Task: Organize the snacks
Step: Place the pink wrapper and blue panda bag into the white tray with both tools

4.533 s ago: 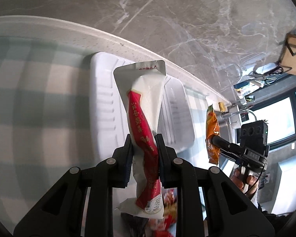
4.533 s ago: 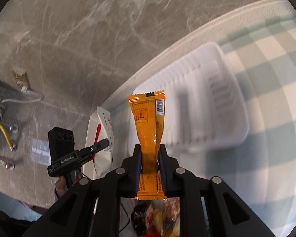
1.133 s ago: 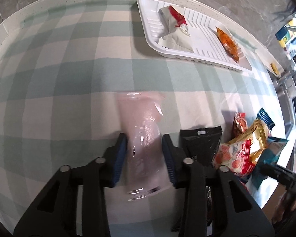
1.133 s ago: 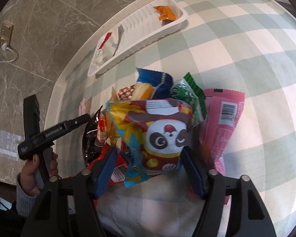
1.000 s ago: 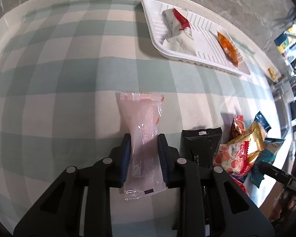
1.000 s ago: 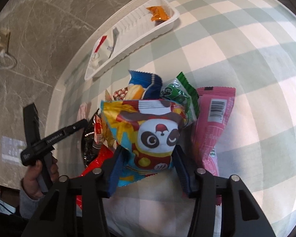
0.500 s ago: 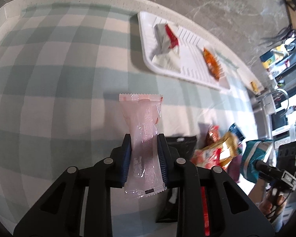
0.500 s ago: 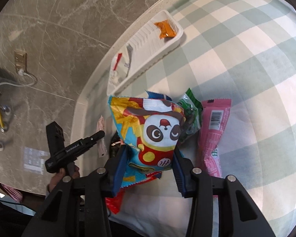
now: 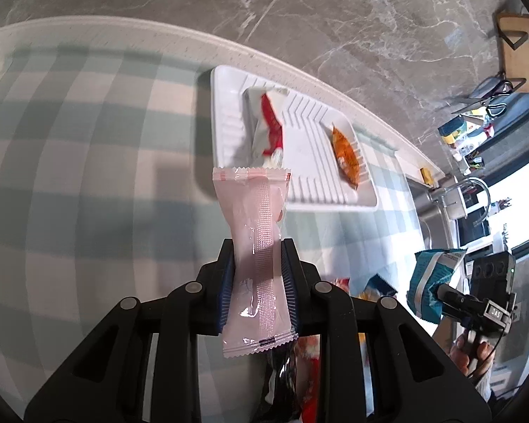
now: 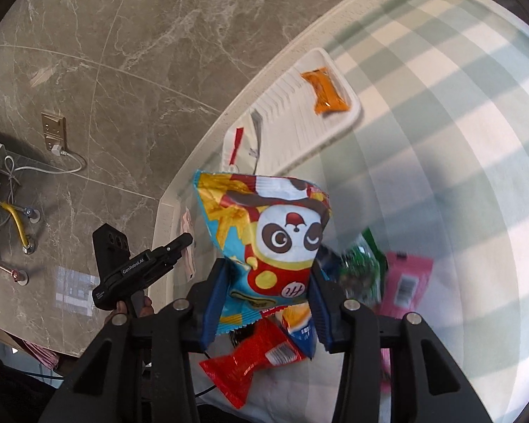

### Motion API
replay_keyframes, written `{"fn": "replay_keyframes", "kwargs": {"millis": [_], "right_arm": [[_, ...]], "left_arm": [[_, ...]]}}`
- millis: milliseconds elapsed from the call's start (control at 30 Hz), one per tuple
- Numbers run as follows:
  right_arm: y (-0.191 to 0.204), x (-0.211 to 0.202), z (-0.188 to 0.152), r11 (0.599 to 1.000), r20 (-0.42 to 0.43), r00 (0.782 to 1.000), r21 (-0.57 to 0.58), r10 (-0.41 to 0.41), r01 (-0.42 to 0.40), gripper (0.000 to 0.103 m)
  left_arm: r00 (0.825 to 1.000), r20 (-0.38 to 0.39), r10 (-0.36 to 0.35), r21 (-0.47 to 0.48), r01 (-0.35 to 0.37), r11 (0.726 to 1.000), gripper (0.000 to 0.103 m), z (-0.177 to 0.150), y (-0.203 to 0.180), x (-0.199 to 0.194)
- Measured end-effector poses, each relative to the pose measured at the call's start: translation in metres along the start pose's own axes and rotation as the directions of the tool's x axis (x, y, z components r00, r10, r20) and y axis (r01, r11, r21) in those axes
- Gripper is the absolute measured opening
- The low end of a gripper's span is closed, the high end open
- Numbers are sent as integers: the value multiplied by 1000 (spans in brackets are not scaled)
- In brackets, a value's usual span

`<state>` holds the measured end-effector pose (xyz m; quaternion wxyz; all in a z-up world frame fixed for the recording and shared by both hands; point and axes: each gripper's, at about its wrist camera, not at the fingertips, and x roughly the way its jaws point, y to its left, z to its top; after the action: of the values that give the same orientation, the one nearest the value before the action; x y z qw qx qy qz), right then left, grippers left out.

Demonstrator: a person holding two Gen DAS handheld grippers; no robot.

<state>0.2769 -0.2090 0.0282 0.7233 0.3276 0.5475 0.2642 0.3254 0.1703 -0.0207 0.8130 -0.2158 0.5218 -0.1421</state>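
Left gripper (image 9: 257, 282) clamps pale pink packet (image 9: 255, 246) lengthwise, held off the cloth, white tray (image 9: 225, 130) dead ahead, long axis across its line; right gripper (image 10: 264, 296) pinches panda bag (image 10: 268, 232), tray (image 10: 352, 112) farther, up-right.

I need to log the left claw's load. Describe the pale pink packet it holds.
The pale pink packet is a slim, translucent film wrapper with crimped, zigzag ends and a ribbed seam running down its length. It stands roughly upright, pinched near its lower half between the pads of the left claw, clear of the checked tablecloth. Nothing else touches it.
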Motion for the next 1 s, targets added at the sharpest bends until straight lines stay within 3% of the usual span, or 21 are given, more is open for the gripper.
{"fn": "replay_keyframes", "kwargs": {"millis": [567, 1000], "right_arm": [[23, 62, 96, 991, -63, 998, -131, -32, 24, 46], [22, 121, 147, 982, -117, 989, -173, -92, 71, 46]], "left_arm": [[1000, -31, -5, 51, 6, 999, 24, 104, 3, 59], [998, -45, 48, 85, -44, 995, 24, 148, 5, 113]]}}
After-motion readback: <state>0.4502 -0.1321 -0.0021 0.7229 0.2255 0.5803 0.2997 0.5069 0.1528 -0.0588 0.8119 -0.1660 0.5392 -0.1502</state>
